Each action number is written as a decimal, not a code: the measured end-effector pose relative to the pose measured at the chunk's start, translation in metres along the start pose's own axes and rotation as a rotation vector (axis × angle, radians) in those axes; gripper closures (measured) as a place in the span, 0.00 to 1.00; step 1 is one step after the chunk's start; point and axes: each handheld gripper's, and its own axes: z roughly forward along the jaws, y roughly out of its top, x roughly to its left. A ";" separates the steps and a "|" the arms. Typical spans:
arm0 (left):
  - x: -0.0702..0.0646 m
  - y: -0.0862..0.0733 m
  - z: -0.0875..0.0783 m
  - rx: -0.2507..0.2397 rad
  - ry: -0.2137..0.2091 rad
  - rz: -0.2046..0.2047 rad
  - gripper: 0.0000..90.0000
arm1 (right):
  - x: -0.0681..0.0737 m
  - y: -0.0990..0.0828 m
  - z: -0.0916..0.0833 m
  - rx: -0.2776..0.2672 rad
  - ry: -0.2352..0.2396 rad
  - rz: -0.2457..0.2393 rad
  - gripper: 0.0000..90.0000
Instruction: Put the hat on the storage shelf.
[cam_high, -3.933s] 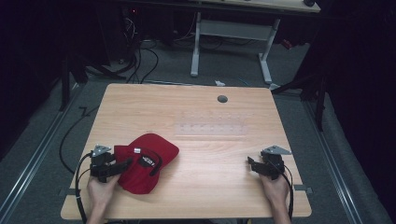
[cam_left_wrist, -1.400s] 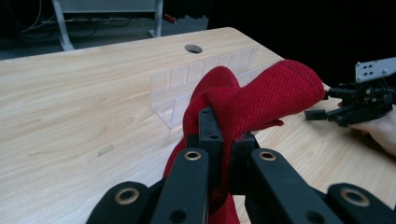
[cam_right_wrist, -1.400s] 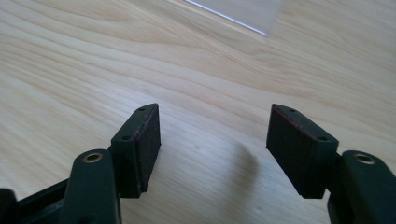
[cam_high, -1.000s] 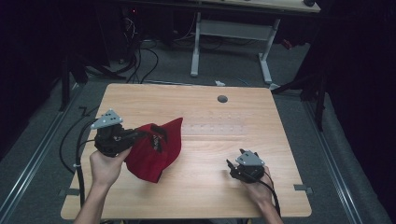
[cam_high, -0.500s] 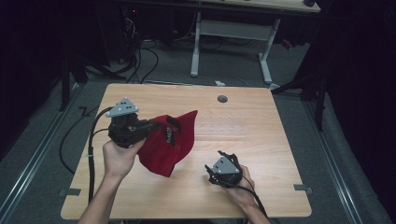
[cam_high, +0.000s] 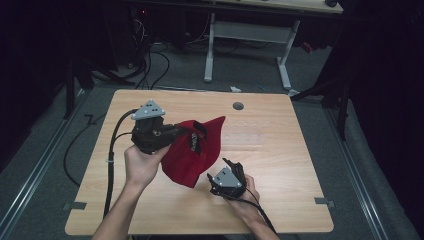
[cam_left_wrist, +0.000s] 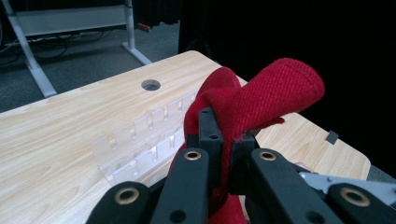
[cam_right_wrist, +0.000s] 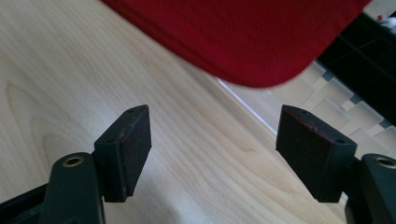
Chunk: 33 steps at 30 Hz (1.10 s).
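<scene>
The light wooden bench (cam_high: 280, 150) with a round cable hole (cam_high: 238, 106) stands on grey carpet (cam_high: 45, 155) in a dark room; a white-legged desk frame (cam_high: 247, 45) sits behind it. The left tool (cam_high: 177, 134) is clenched on a red knitted cloth cap (cam_high: 192, 152), lifted above the bench. The right tool (cam_high: 231, 167), its jaws just having opened with nothing between them, hovers released near the cap's lower edge. A clear plastic rack (cam_left_wrist: 140, 137) lies on the wood.

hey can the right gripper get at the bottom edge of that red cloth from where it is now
Probably yes. The right gripper has its jaws wide open, having just been opening, with nothing between them, and the hanging edge of the red cloth lies just ahead with only bare table between. The left gripper holds the cloth up.
</scene>
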 end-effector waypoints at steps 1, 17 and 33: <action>-0.001 -0.001 0.001 0.000 -0.002 -0.002 0.98 | 0.002 0.004 0.000 -0.016 -0.014 0.003 0.30; -0.001 -0.013 0.014 0.029 -0.006 -0.029 0.98 | 0.007 0.015 0.009 -0.054 -0.077 0.038 0.37; 0.007 -0.011 0.012 0.037 0.016 -0.061 0.98 | -0.001 0.006 -0.012 -0.120 -0.103 -0.013 0.79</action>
